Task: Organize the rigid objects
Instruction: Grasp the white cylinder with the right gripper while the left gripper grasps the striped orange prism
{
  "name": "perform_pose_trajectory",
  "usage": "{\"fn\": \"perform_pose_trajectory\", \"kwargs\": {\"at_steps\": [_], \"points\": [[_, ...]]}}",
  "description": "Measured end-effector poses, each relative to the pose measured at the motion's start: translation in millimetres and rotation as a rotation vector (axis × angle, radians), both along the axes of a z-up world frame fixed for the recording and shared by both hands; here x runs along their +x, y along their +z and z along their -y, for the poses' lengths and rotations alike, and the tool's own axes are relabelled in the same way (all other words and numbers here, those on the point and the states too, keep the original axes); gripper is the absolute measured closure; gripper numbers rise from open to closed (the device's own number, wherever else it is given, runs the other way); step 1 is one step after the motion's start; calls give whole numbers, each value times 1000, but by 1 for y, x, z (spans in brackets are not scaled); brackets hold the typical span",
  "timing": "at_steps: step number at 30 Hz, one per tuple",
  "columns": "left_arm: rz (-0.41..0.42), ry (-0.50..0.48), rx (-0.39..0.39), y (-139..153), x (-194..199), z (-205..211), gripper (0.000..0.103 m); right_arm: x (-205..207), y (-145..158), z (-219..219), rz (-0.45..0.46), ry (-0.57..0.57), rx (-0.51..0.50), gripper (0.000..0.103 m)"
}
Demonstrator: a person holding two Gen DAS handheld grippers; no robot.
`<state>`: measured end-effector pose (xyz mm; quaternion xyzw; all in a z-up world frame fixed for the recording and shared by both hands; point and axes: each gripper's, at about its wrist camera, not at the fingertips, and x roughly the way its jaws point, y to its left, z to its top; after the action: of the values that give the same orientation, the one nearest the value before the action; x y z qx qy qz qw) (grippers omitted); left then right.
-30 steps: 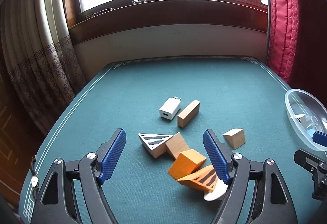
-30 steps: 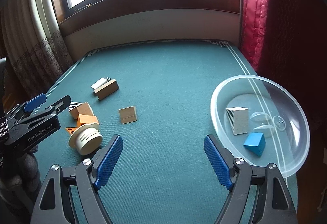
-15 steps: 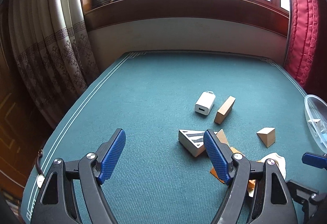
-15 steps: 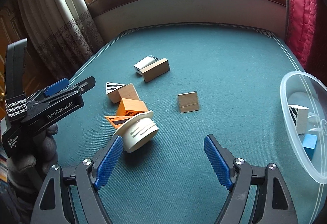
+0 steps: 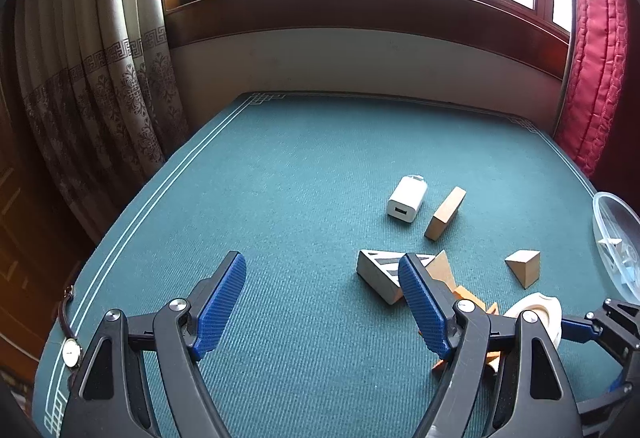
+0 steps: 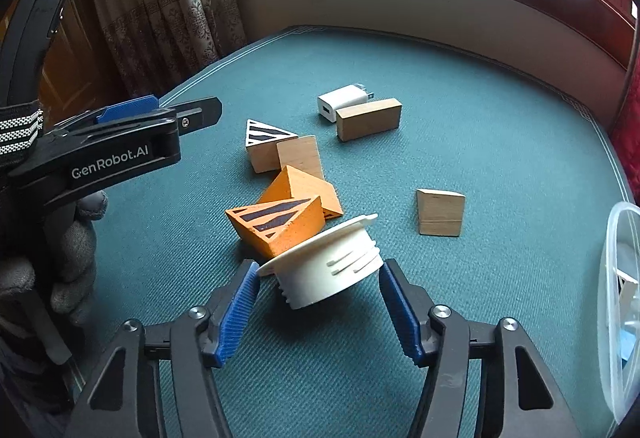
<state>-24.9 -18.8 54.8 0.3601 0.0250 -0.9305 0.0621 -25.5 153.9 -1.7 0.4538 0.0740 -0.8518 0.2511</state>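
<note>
A white threaded plastic fitting (image 6: 328, 270) leans tilted on an orange striped wedge (image 6: 280, 226). My right gripper (image 6: 319, 266) straddles the fitting. Its jaws are closing, and the fingertips (image 6: 244, 298) stand at the flange and body without a clear squeeze. Behind lie an orange block (image 6: 304, 190), a black-striped wedge (image 6: 264, 142), a plain wood block (image 6: 300, 156), a wood bar (image 6: 368, 118), a white charger (image 6: 344, 100) and a wood wedge (image 6: 440, 212). My left gripper (image 5: 320, 260) hangs open over bare felt, left of the striped wedge (image 5: 380, 274).
A clear plastic bowl (image 6: 616, 278) holding a few blocks sits at the table's right edge. A wristwatch (image 5: 72, 350) lies at the near left edge. A gloved hand (image 6: 52, 258) holds the left gripper. Curtains hang left and right, with a wall and windowsill behind.
My right gripper swung left from the bowl to the white fitting and its jaws narrowed around it. The left gripper shifted left, off the orange blocks, and stayed open.
</note>
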Motion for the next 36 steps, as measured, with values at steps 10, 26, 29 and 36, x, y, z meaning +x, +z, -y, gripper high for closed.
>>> {"fn": "perform_pose_trajectory", "kwargs": {"at_steps": [10,26,29,36], "points": [[25,-3,6,-8,-4,0,24,-5,-8,-1,46,11,-42,67],[25,-8,5,-10,-3,-6,24,-30,-1,-16,136,-108,-190,52],[26,-7,8,-10,-4,-5,24,-27,4,-13,97,-115,-164,65],[24,-15,4,-11,-3,-7,24,-28,6,-26,80,-155,-151,78]]}}
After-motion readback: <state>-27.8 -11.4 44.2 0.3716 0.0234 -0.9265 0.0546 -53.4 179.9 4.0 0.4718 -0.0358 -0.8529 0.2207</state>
